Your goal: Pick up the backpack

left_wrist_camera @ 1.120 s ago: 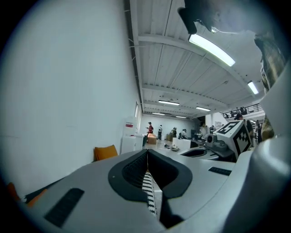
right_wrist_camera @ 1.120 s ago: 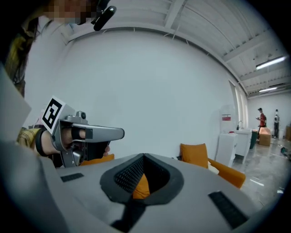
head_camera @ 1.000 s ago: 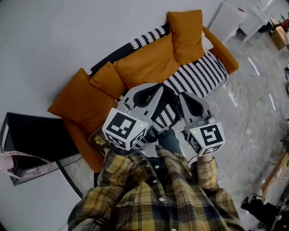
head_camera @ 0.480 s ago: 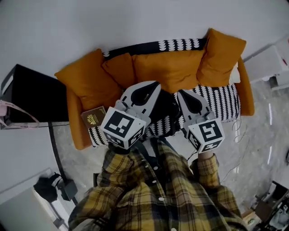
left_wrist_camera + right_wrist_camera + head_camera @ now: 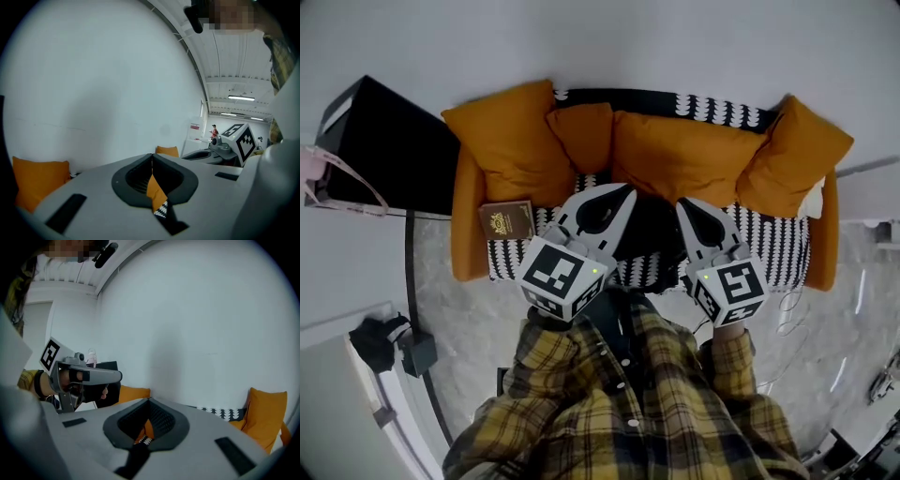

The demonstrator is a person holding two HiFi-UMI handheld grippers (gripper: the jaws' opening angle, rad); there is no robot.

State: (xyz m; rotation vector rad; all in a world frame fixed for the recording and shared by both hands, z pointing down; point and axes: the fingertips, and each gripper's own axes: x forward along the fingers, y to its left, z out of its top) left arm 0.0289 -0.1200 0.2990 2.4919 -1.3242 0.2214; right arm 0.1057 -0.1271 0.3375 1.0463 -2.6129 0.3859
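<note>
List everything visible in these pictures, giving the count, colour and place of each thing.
sofa: one, orange with a black-and-white patterned cover, against the white wall
cushions: four, orange, along the sofa's back
book: one, brown with a gold emblem, left end of the seat
cabinet: one, black, left of the sofa
dark object: one, black, on the seat between the grippers, mostly hidden
shirt: one, yellow plaid, bottom centre
left gripper: one, grey, shut, empty
right gripper: one, grey, shut, empty
</note>
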